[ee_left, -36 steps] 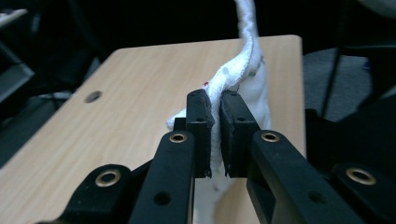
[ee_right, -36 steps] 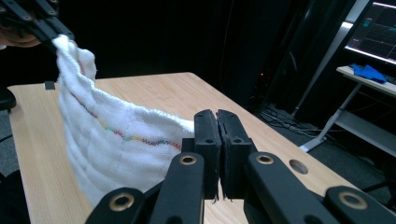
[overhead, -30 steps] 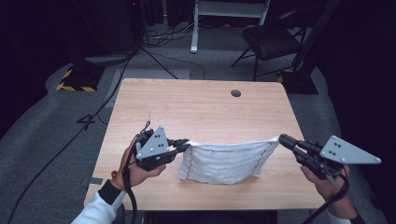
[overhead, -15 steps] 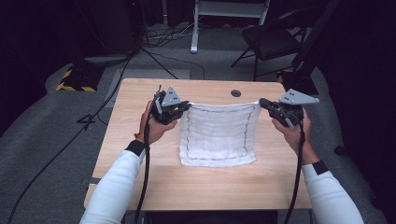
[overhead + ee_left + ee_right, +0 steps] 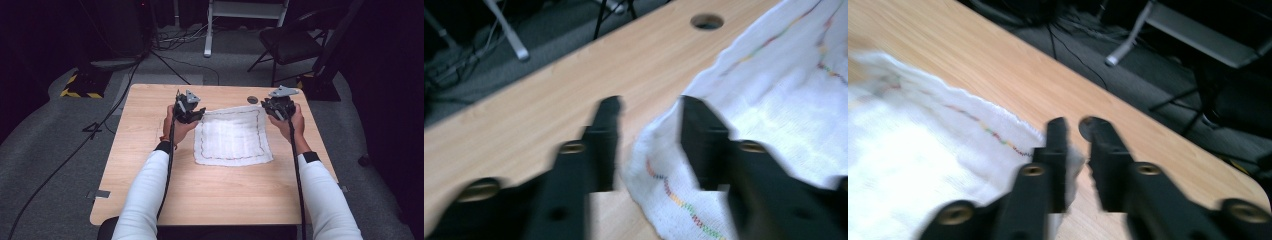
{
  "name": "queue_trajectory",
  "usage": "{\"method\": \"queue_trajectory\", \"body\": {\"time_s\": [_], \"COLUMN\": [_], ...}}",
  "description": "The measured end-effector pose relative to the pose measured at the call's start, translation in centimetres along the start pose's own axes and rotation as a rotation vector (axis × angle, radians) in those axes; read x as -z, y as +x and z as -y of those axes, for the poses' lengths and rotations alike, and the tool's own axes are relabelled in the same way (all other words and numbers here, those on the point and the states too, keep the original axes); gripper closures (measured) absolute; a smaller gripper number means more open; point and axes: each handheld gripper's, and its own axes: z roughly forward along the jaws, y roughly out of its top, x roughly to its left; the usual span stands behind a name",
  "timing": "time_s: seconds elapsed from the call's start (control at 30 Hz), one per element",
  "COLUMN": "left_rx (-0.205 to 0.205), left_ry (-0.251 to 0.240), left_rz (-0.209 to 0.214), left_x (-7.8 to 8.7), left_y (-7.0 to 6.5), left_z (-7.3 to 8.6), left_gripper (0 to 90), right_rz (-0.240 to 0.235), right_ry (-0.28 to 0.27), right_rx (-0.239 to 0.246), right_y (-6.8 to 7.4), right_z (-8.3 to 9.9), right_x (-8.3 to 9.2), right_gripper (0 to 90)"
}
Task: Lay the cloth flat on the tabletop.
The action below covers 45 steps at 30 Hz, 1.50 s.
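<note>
Both jaw pairs just opening: left gripper (image 5: 646, 145) gapped over cloth (image 5: 232, 136) corner, right gripper (image 5: 1075, 160) narrow, corner slack between. Blurred close-ups. Cloth flat mid-frame on table (image 5: 150, 150) in high view; pad contact unclear there.

Dim room, dark all round. Grey carpet (image 5: 60, 150) underfoot, cables (image 5: 180, 40) snaking across it. Beyond the light wooden table (image 5: 220, 200), a black chair (image 5: 287, 42), a white frame's legs (image 5: 207, 30), hazard-striped base (image 5: 80, 86) left.
</note>
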Motion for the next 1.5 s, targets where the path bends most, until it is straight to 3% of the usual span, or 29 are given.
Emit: {"method": "queue_trajectory", "body": {"time_s": [0.07,0.13,0.2,0.27,0.33,0.47,0.63,0.8,0.87,1.07,1.17,1.23,1.4,1.5], "left_rx": [0.002,-0.007,-0.005,-0.040,-0.078,-0.123,-0.139,-0.133,-0.123,-0.140,-0.146,-0.148,-0.174,-0.203], "left_ry": [0.026,0.044,0.069,0.077,0.093,0.136,0.185,0.235,0.230,0.234,0.235,0.238,0.254,0.262], "left_rz": [0.036,0.035,0.086,0.113,0.149,0.226,0.276,0.296,0.326,0.373,0.391,0.415,0.414,0.423], "left_x": [-0.3,-0.2,0.1,0.6,1.5,3.0,4.3,4.3,4.2,4.6,5.0,5.3,6.3,6.9], "left_y": [-0.1,-0.2,-0.4,-0.9,-1.4,-2.3,-3.2,-3.7,-3.6,-3.7,-3.9,-3.9,-4.6,-5.2], "left_z": [0.5,0.9,1.4,2.1,3.2,5.6,8.2,9.6,9.8,10.0,10.3,10.5,11.0,11.2], "left_gripper": [37.0,30.7,25.4,24.6,24.3,23.9,24.0,39.5,46.1,70.4,83.7,86.9,87.8,87.9], "right_rz": [-0.011,-0.009,-0.040,-0.071,-0.131,-0.218,-0.312,-0.342,-0.348,-0.381,-0.378,-0.375,-0.387,-0.382], "right_ry": [0.029,0.037,0.069,0.073,0.079,0.121,0.152,0.192,0.213,0.186,0.190,0.196,0.198,0.200], "right_rx": [-0.002,-0.010,-0.038,-0.036,-0.028,-0.002,-0.003,0.040,0.050,0.035,0.071,0.078,0.051,0.063], "right_y": [0.1,-0.1,-0.4,-0.3,0.0,0.8,1.7,2.8,3.1,3.6,4.1,4.3,4.6,5.1], "right_z": [0.6,1.3,2.3,3.3,4.5,7.6,10.6,12.2,12.6,13.2,13.2,13.3,14.1,14.5], "right_x": [-0.5,-0.6,-0.5,0.0,0.8,2.1,3.4,4.0,3.9,4.3,4.8,5.2,6.3,7.3], "right_gripper": [67.6,61.3,55.3,54.2,53.6,52.8,53.4,56.9,60.8,79.8,85.9,87.1,87.5,87.6]}}
